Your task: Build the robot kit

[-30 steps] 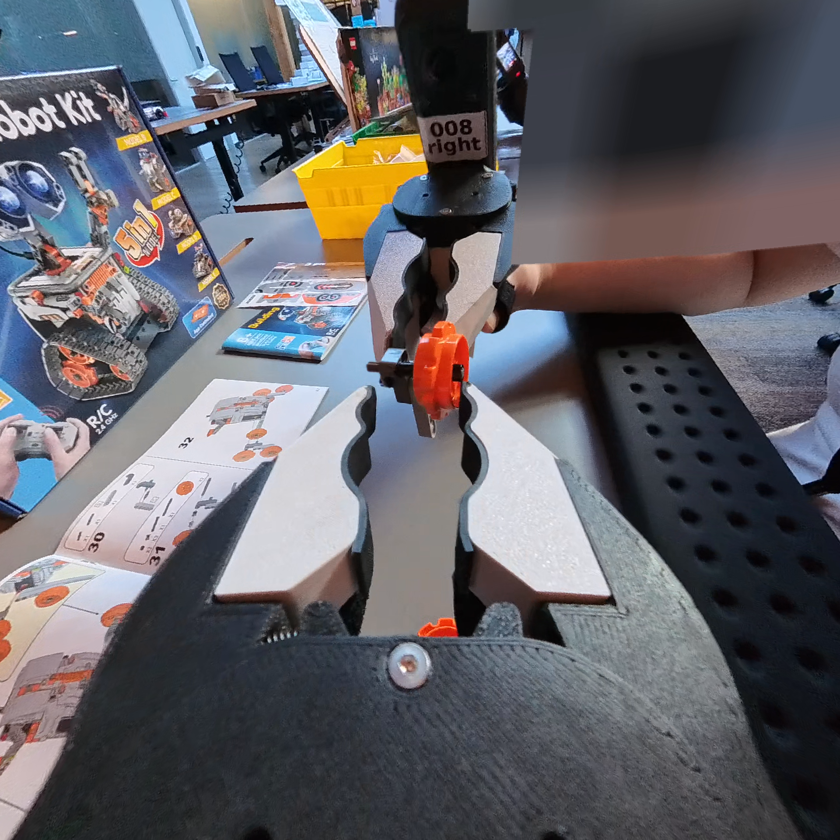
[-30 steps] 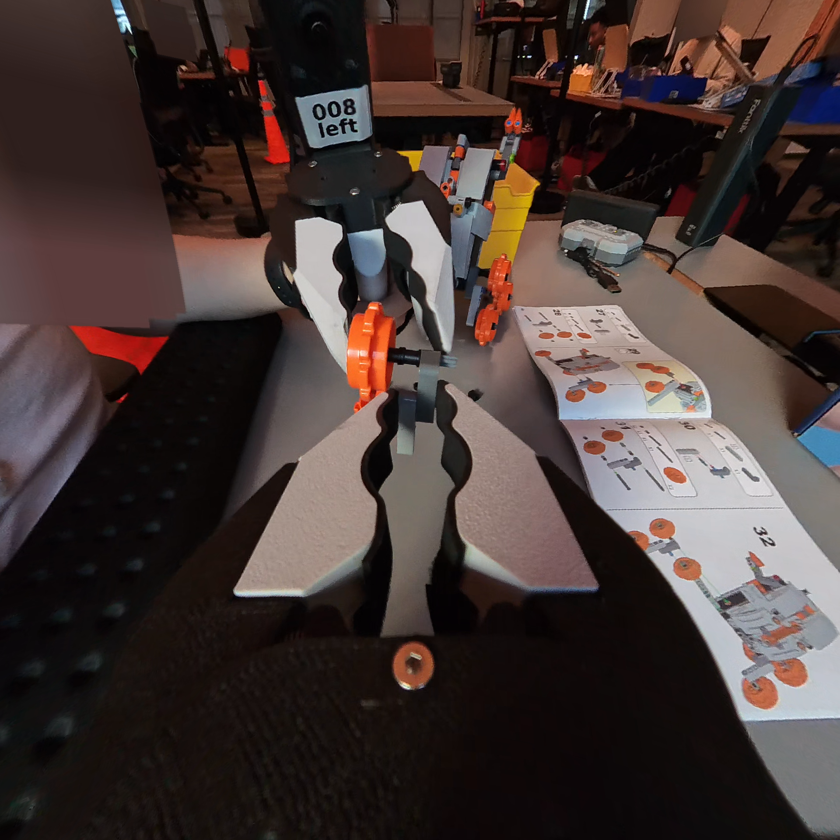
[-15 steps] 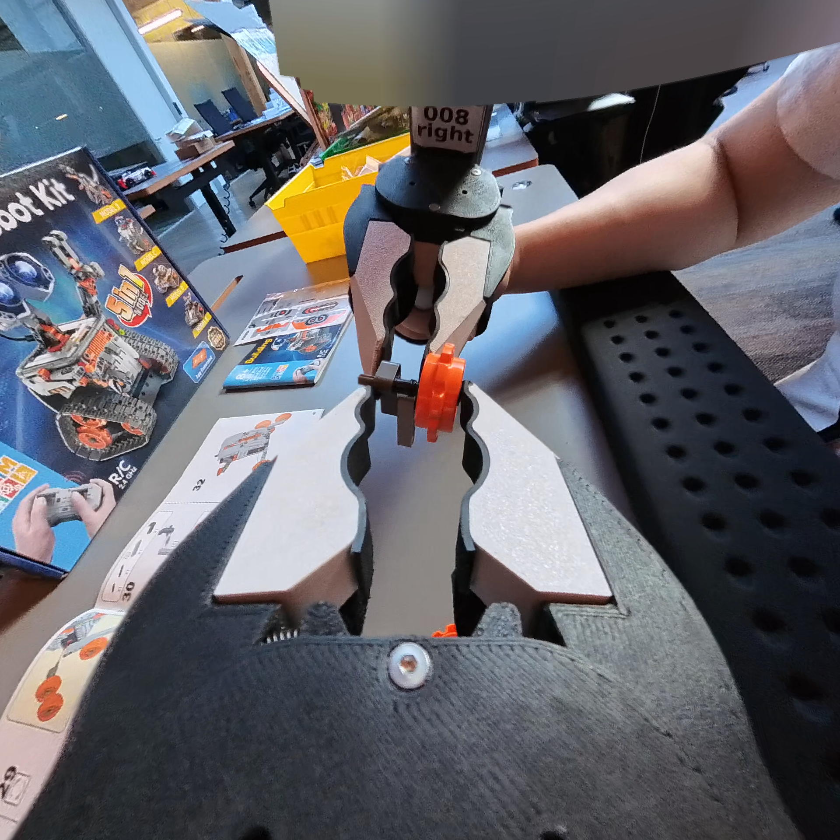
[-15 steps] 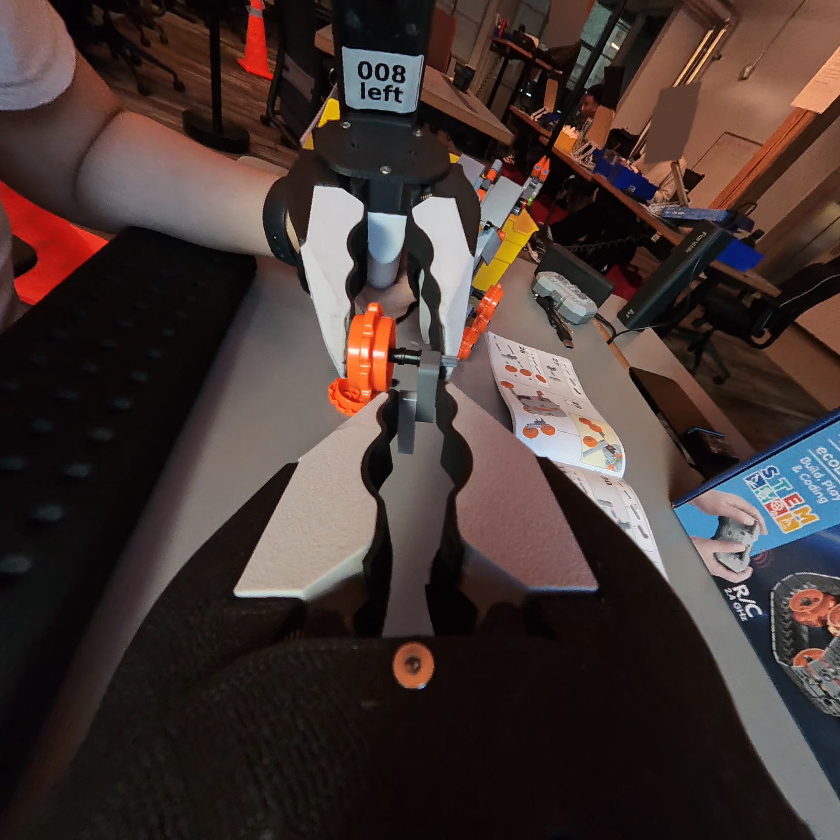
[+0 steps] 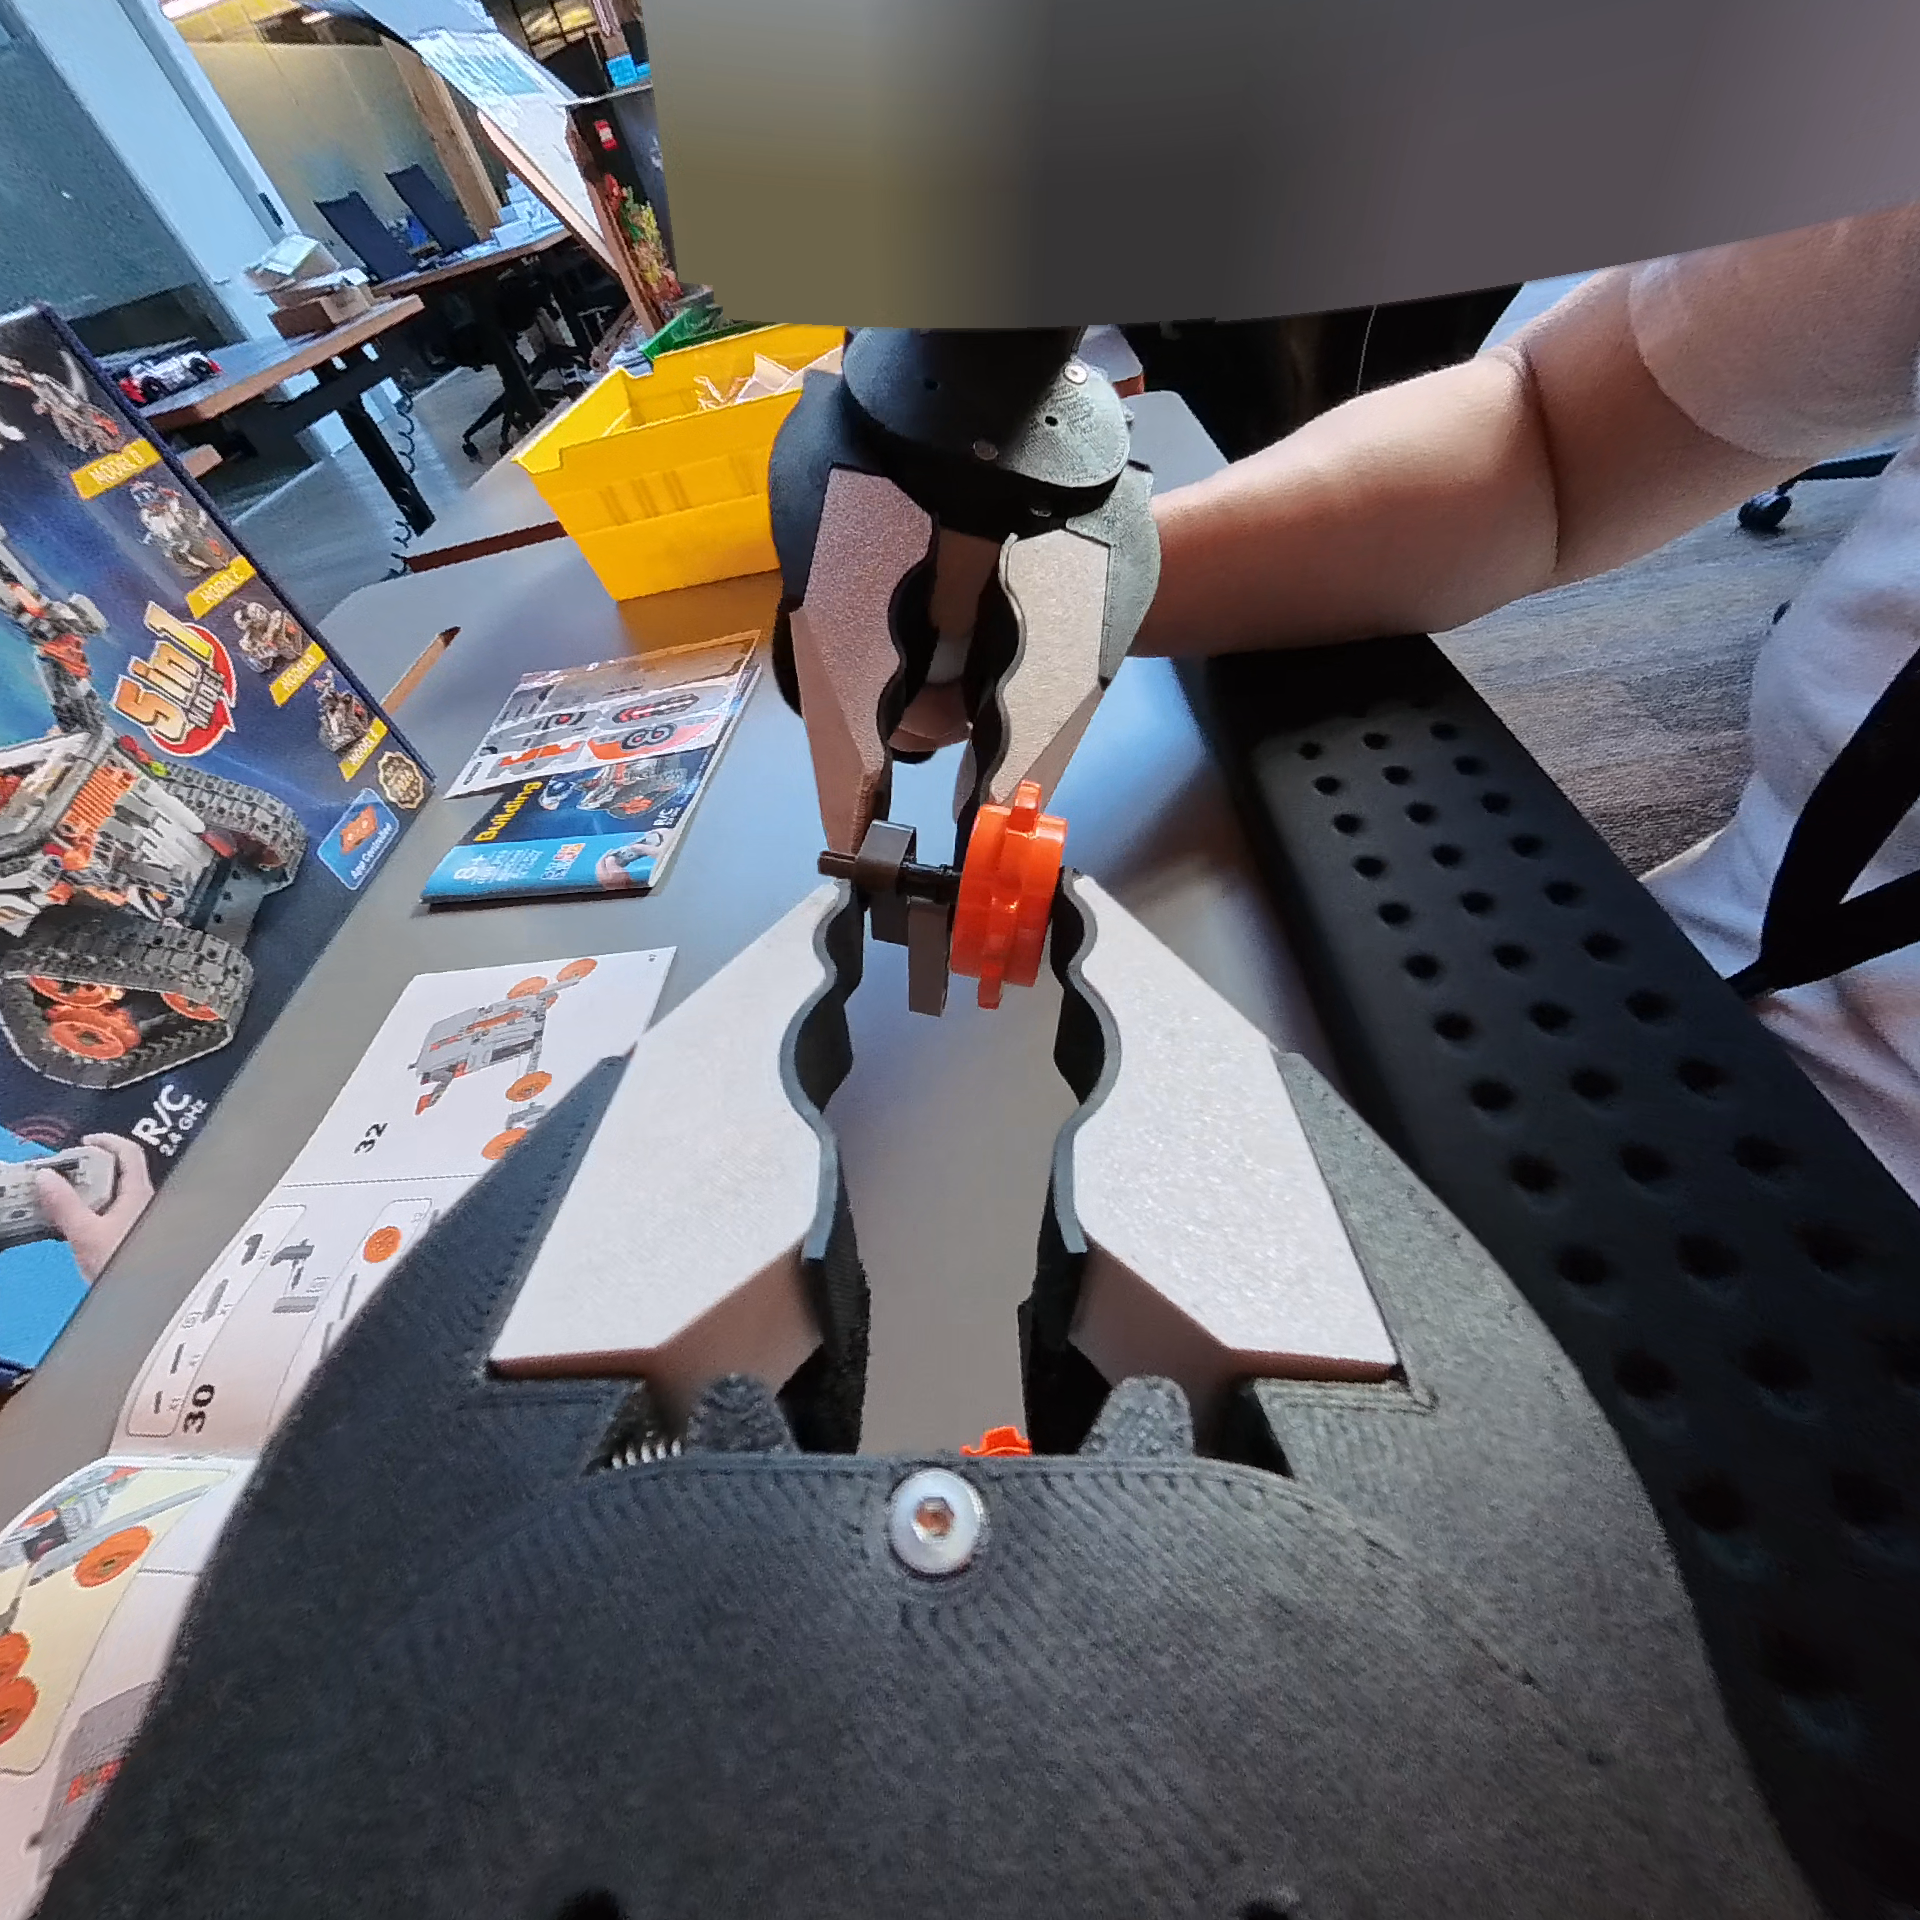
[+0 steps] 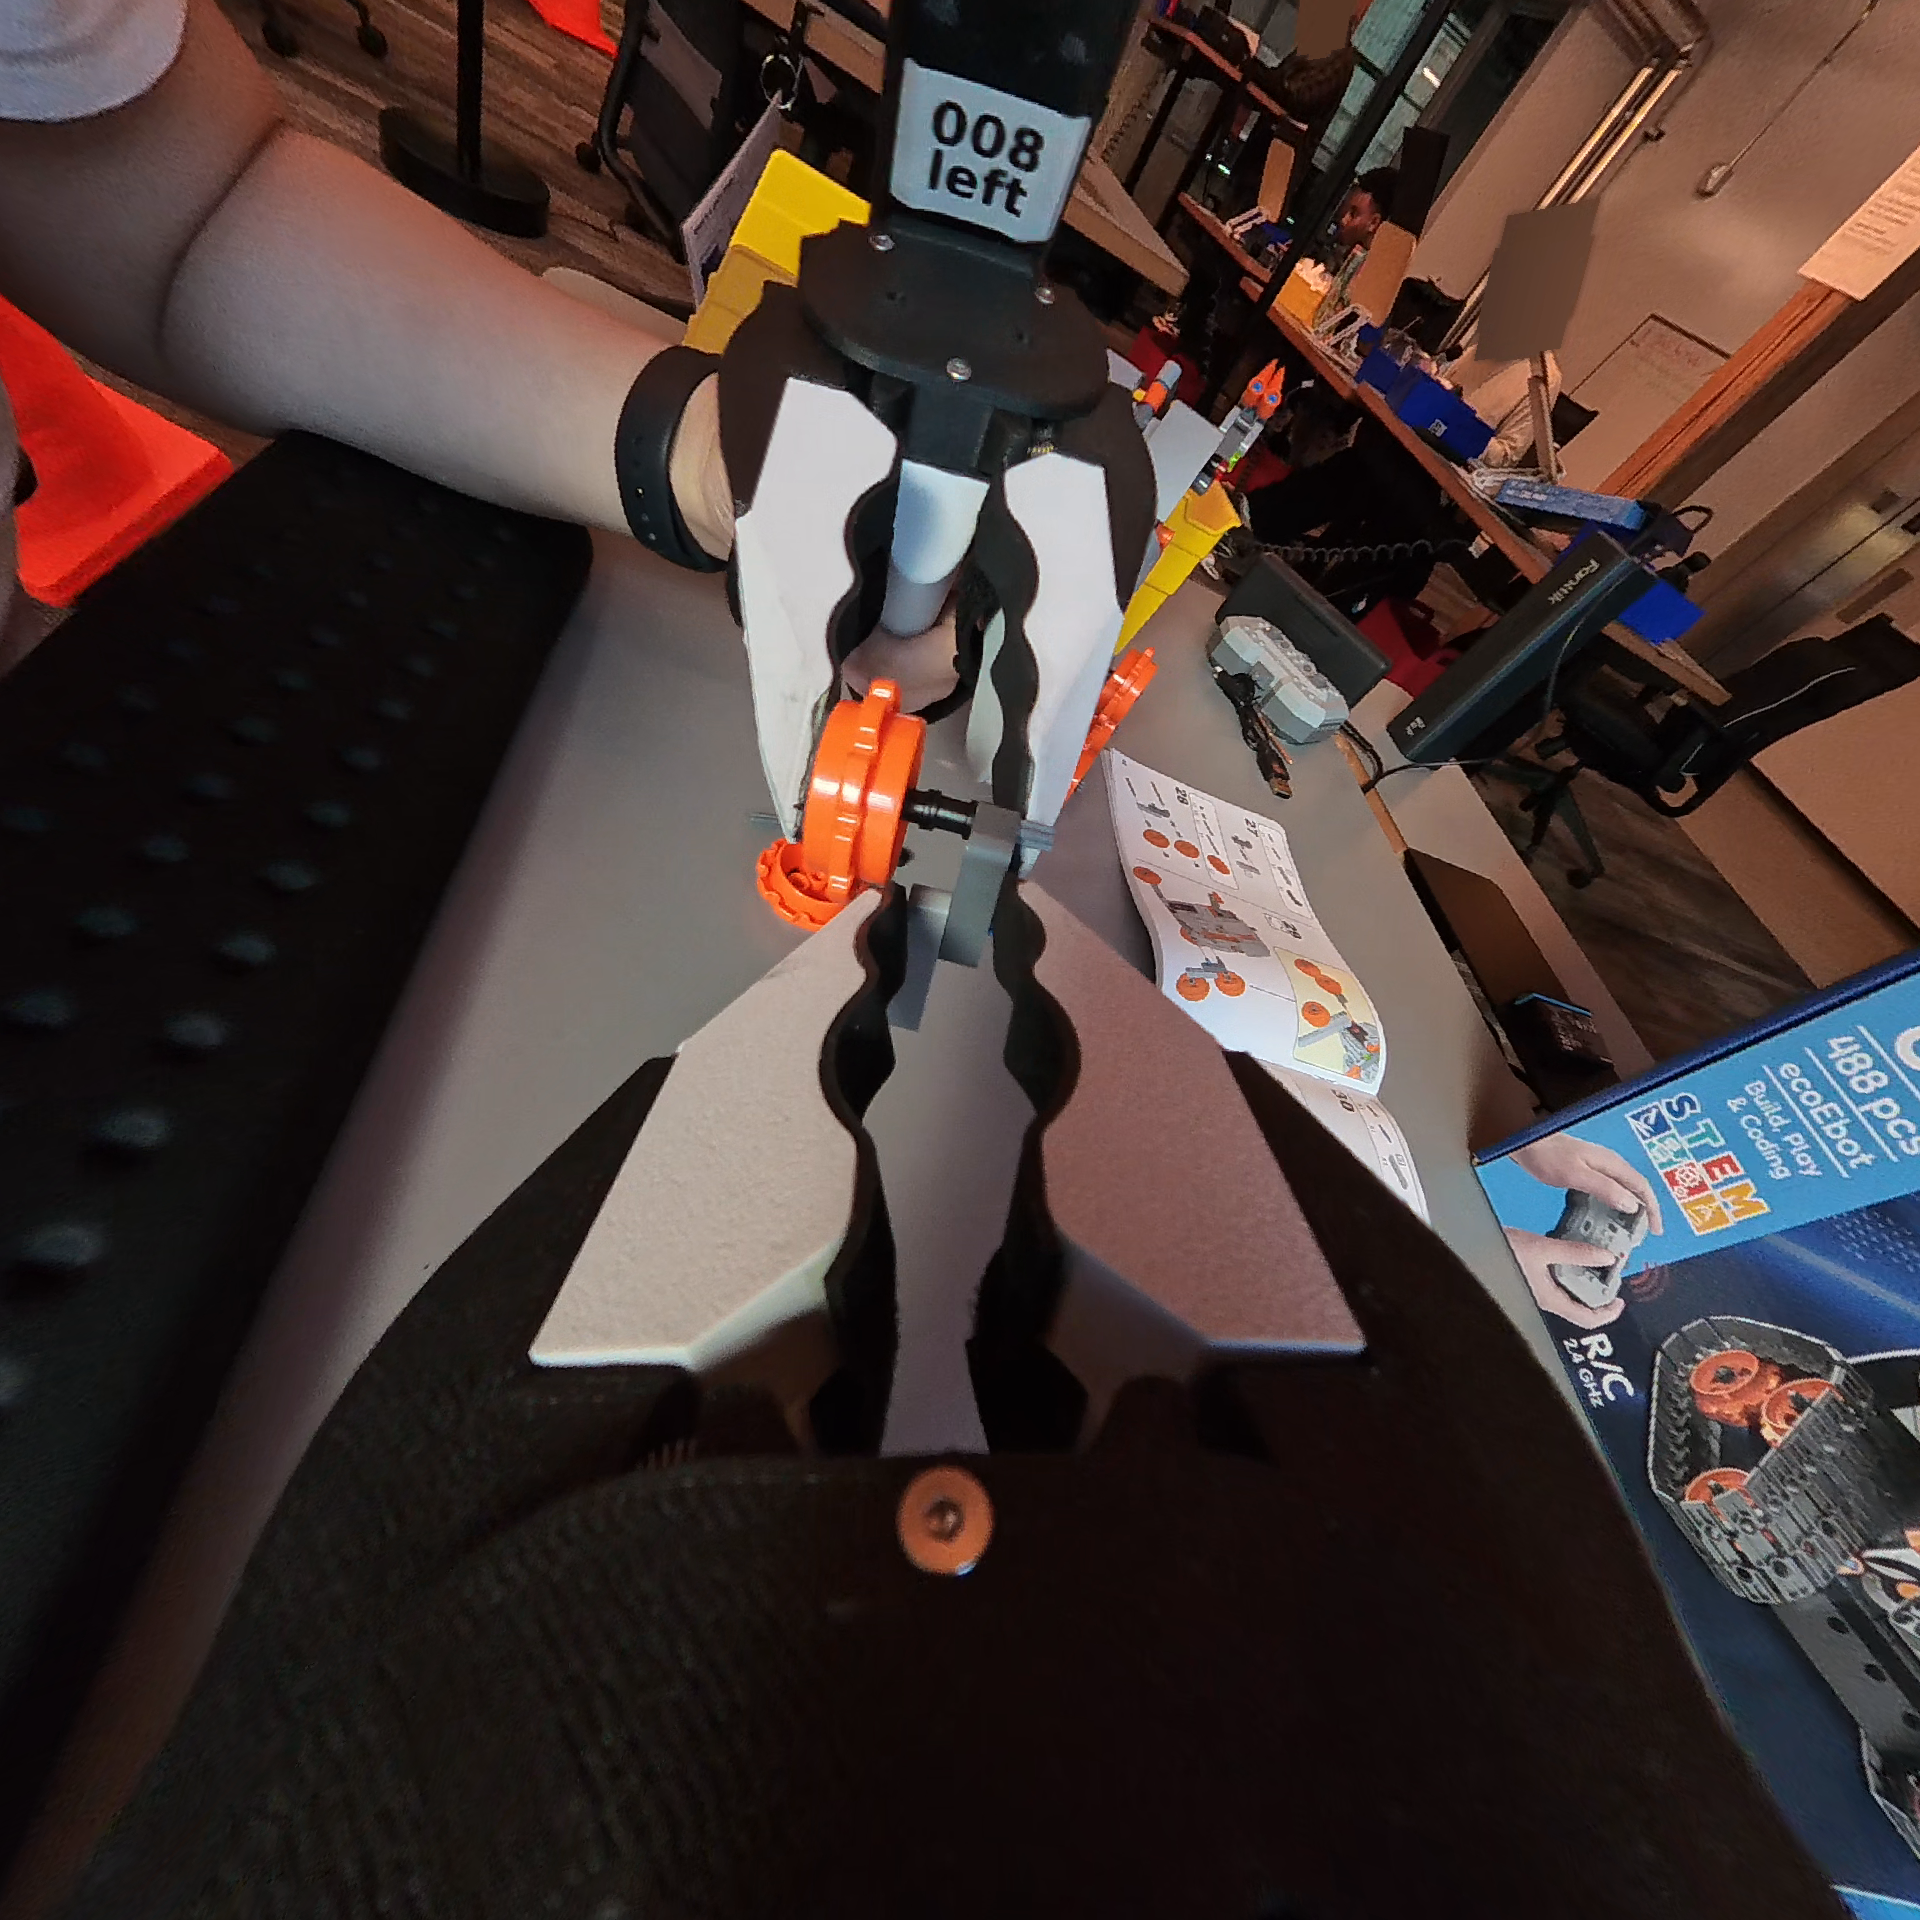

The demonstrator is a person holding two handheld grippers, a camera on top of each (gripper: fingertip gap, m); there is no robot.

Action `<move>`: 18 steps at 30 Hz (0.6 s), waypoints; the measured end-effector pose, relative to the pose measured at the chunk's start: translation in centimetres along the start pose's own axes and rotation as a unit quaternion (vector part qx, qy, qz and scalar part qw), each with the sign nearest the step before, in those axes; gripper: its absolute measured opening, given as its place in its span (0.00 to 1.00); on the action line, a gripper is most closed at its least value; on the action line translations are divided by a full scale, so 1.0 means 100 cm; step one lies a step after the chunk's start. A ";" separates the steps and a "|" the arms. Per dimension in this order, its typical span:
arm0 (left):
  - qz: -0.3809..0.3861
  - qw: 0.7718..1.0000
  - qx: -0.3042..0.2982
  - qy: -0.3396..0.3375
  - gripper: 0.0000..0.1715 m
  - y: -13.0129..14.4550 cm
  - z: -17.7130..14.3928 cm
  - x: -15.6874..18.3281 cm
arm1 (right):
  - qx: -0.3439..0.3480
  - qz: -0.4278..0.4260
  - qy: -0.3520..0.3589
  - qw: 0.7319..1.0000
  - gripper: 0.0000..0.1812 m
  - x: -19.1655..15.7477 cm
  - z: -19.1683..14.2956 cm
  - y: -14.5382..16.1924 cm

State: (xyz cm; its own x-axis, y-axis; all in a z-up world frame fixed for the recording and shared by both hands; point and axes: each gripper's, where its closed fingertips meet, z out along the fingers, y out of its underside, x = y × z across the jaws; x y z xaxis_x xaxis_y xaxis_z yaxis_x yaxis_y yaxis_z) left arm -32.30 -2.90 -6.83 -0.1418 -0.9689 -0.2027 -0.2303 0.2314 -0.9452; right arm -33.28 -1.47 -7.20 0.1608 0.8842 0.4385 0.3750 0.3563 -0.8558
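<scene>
- Centrally in the left wrist view, the left claw (image 5: 951, 914) clamps an orange gear (image 5: 1006, 894) and its grey beam (image 5: 906, 914) on a black axle; the right claw (image 5: 925, 800) reaches down from the upper middle, pinching the beam's top.
- At lower left an instruction booklet (image 5: 416, 1122) lies on the desk (image 5: 727, 862); a yellow bin (image 5: 665, 488) sits upper left.
- Centrally in the right wrist view, the right claw (image 6: 940, 909) grips the grey beam (image 6: 971, 894); the left claw (image 6: 914, 800) holds the orange gear (image 6: 857, 795). A kit box (image 6: 1766, 1299) fills the lower right.
</scene>
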 end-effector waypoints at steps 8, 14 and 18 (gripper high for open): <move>-0.079 0.997 0.013 0.005 0.21 0.003 -0.001 -0.009 | 0.038 0.110 -0.031 0.993 0.10 0.007 0.004 0.005; -0.109 0.994 0.019 0.000 0.21 0.003 -0.002 -0.014 | 0.067 0.218 -0.068 0.971 0.16 0.014 -0.003 0.006; -0.136 0.990 0.015 -0.020 0.21 0.007 -0.002 -0.022 | 0.114 0.302 -0.095 0.941 0.29 0.021 -0.010 -0.004</move>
State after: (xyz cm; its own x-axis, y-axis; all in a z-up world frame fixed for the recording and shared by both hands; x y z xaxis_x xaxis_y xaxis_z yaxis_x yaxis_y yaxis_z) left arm -32.37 -0.56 -6.94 -0.0399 -0.9979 0.0501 -0.2262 -0.0398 -0.9733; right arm -32.20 -0.03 -5.63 0.1067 0.9766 -0.1866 0.0577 -0.1934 -0.9794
